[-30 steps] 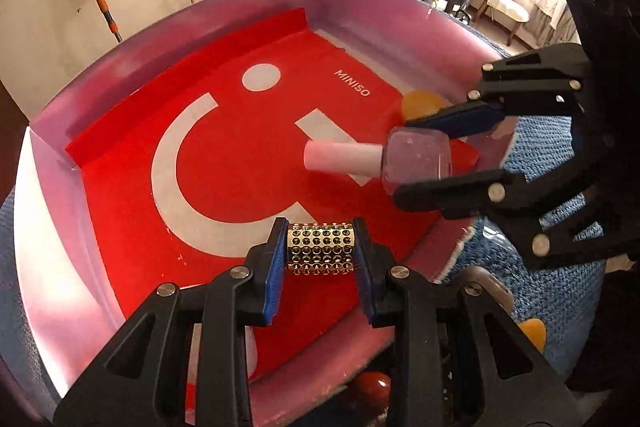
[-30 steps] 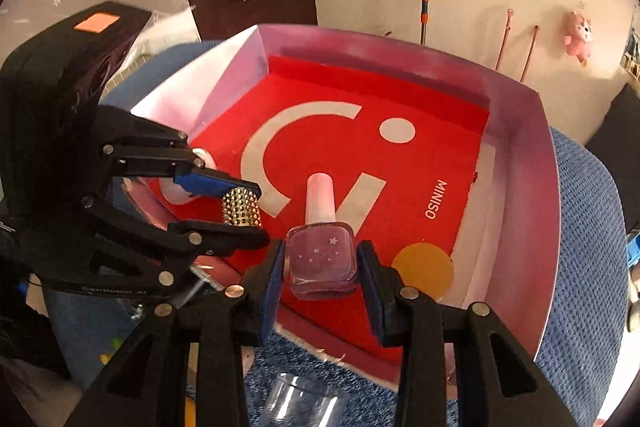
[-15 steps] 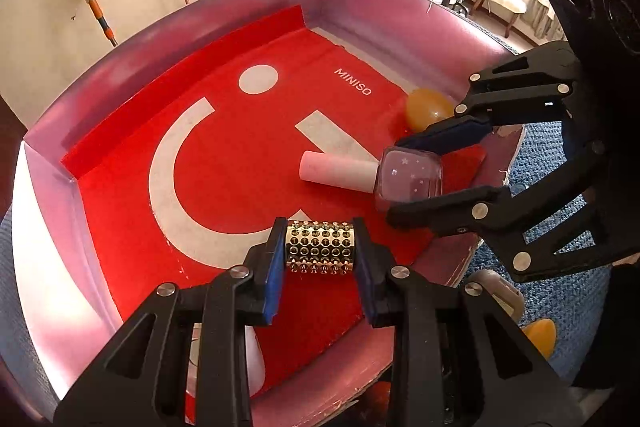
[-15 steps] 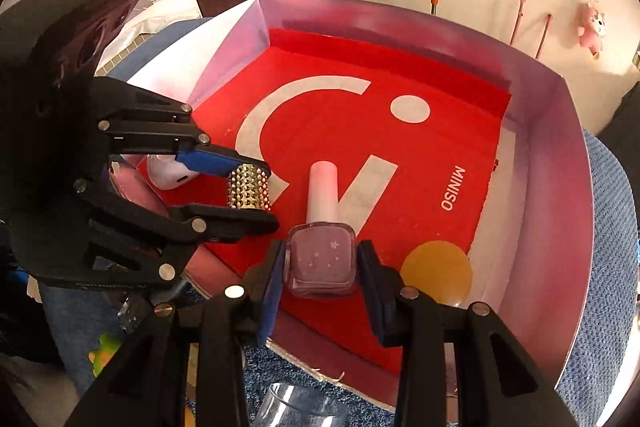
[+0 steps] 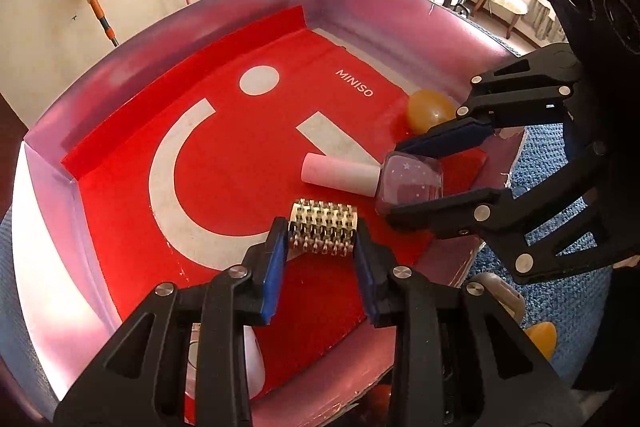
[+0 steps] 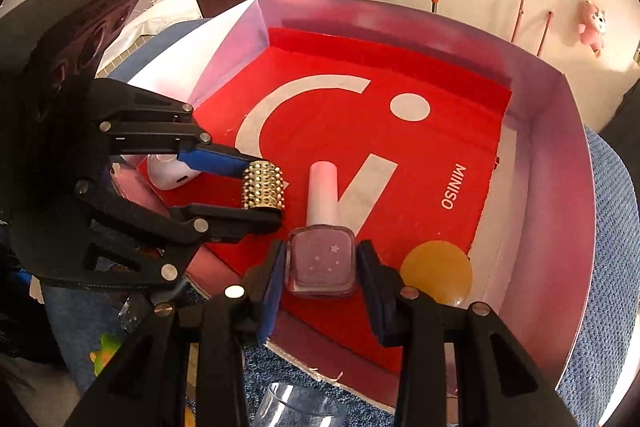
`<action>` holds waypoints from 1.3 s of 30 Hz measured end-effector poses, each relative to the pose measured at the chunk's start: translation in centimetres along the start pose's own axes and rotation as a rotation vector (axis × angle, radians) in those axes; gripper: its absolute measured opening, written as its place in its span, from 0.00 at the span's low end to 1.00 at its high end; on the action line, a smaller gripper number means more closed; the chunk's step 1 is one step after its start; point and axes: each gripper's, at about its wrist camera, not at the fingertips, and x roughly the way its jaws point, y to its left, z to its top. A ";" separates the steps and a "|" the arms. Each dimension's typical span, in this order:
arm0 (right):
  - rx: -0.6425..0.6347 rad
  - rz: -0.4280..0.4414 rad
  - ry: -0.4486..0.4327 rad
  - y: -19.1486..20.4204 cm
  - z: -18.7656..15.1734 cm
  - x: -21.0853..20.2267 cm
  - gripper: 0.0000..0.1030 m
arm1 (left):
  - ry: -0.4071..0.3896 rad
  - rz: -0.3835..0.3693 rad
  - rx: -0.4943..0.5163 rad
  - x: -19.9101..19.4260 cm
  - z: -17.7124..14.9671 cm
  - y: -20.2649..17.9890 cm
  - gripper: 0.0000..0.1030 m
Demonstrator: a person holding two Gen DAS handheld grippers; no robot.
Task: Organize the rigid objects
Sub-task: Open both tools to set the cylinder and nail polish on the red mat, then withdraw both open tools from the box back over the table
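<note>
both grippers low over the near end of the red-lined tray [image 5: 120,39], each with one item between its jaws.

left gripper [image 5: 320,251]: jaws are opening at this moment, with the studded gold cylinder [image 5: 322,231] between them. in the left wrist view the blue pads sit against its two end faces, or very nearly so; i cannot tell whether the pads press on it. the cylinder lies sideways, right at the jaw tips, on or just above the red liner.

right gripper [image 6: 320,267]: jaws narrow, closed on the square glass body of the nail polish bottle [image 6: 322,263]. pads on the two flat side faces. the pink cap [image 6: 323,191] points away from the jaws, along the liner. bottle looks laid flat or nearly so.

handling, judged:
- cylinder: small, stiff, likely light. stud rows give a rough surface, so little slip across the pads, but it is round and may roll once released on the smooth liner. best held by the end faces, as now.
- bottle: glass, heavier for its size, smooth and brittle. flat sides are the right place to take hold; the cap is round and slimmer, a poorer grip. set down gently, no drop.

neighbours: orange ball [image 6: 436,273] just to the right of the right jaws, in the tray corner; white earbud case [image 6: 170,175] behind the left jaws at the tray's near edge. both close enough to be nudged.
</note>
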 end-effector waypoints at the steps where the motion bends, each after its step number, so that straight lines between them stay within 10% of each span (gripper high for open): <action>1: 0.000 0.000 0.000 0.0 0.0 0.0 0.38 | 0.001 0.001 -0.002 0.0 0.0 0.0 0.31; 4: 0.002 0.001 0.001 0.0 0.0 0.0 0.38 | -0.017 0.037 -0.021 -0.2 0.1 0.3 0.64; 19: 0.005 -0.013 -0.009 0.4 -0.2 -0.8 0.40 | -0.072 0.046 -0.063 -2.7 -0.5 0.9 0.64; 39: 0.031 -0.125 -0.300 4.0 -4.1 -12.7 0.90 | -0.380 0.173 -0.237 -12.9 -4.6 -3.2 0.85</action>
